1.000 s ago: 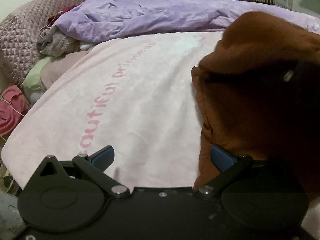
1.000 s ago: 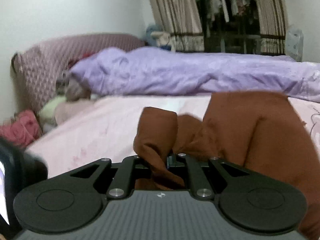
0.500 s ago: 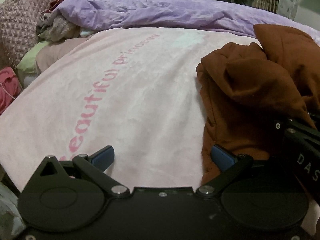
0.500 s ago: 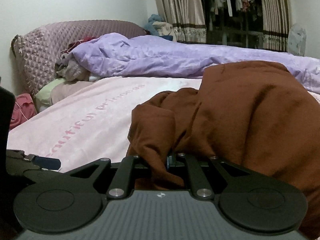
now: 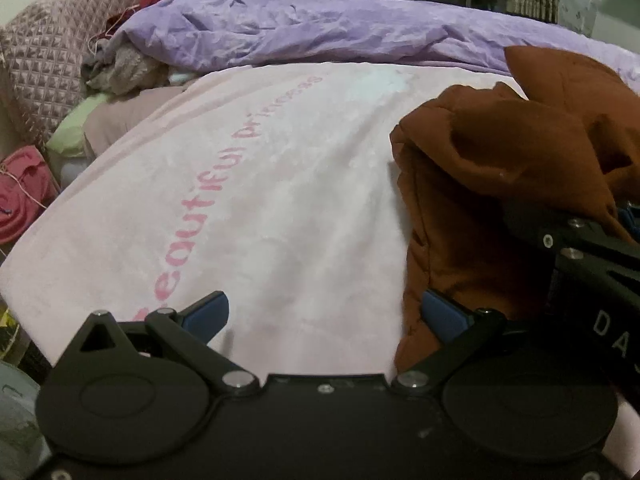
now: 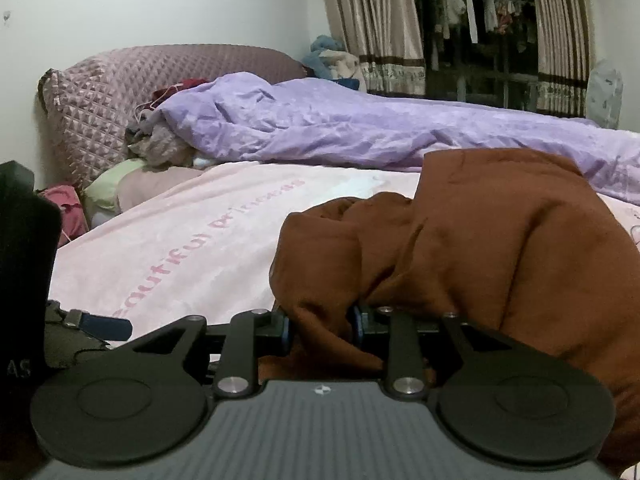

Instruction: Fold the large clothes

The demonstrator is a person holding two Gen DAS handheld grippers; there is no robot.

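A large brown garment (image 5: 492, 184) lies bunched on the pink blanket (image 5: 280, 184) at the right of the left wrist view. My left gripper (image 5: 324, 316) is open and empty, low over the blanket, its right finger against the garment's left edge. My right gripper (image 6: 322, 330) is shut on a fold of the brown garment (image 6: 480, 240), which is heaped just ahead of it. The right gripper's body (image 5: 580, 264) shows at the right edge of the left wrist view.
A crumpled purple duvet (image 5: 340, 28) runs across the far side of the bed. A quilted mauve headboard (image 6: 120, 92) stands at the left with loose clothes and a green pillow (image 6: 108, 184). A pink bag (image 5: 20, 196) sits off the bed's left edge. Curtains and hanging clothes are behind.
The right gripper has brought the held garment down from the air onto the blanket, and it now lies in a lower heap. The left gripper stayed open at the garment's edge.
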